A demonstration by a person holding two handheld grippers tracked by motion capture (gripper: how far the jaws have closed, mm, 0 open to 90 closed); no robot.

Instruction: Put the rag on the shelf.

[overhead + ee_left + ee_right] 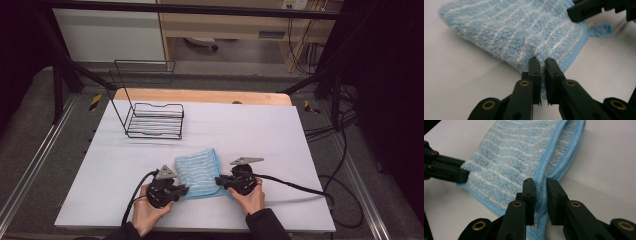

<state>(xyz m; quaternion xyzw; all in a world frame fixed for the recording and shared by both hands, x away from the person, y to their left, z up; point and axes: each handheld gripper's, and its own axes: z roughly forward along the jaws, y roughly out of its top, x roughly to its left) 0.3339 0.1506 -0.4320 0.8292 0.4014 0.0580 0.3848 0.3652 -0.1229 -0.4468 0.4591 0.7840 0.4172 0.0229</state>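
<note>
Towel (199,173), folded, blue with white stripes, pinched at both near corners.
Lies on white table (250,130) between both sets of jaws, wire rack (152,120) well beyond. Left gripper (542,65) clamped on fluffy corner; right gripper (540,185) clamped on folded blue-trimmed edge.
</note>
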